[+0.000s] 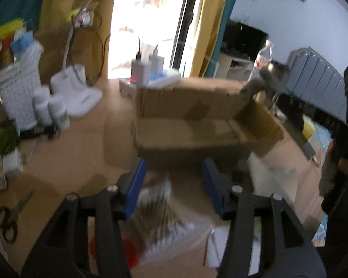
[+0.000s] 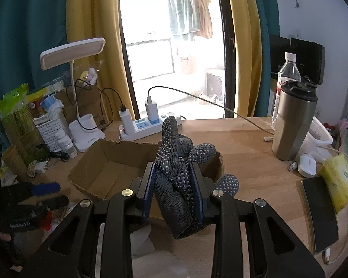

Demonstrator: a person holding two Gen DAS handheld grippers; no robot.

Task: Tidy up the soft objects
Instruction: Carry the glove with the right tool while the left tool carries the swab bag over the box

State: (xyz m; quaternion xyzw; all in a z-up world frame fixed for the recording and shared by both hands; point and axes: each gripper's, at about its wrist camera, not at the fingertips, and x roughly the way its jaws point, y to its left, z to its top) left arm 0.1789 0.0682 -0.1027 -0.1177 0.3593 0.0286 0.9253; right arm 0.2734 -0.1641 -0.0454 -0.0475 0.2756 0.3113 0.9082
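The step in hand looks like carrying a soft item to the open brown cardboard box [image 2: 109,171] on the pale wooden table [image 2: 250,148]. The right gripper [image 2: 172,185] is clamped on a dark grey knitted work glove with white grip dots [image 2: 174,176]; its blue pads press the bunched glove from both sides, the glove fingers sticking up and out beyond the tips. In the right wrist view the glove sits over the box's near right corner, by my reading not yet fully above the hollow of the box, which lies to the left and appears bare inside.

The left gripper [image 1: 171,185] stands with its blue-padded jaws parted and nothing pressed between them. Below and just ahead of it lies a blurred pale, striped soft thing [image 1: 160,208]; whether it is cloth or a wrapper I cannot tell. The same box [image 1: 197,129] lies beyond the tips in that view, with the glove [image 1: 255,85] showing at its far right corner.

The next move probably calls for shifting the right hand leftward over the opening, then letting the jaws part so the glove drops in. The silver steel tumbler with a black lid [image 2: 294,120] stands well apart to the right
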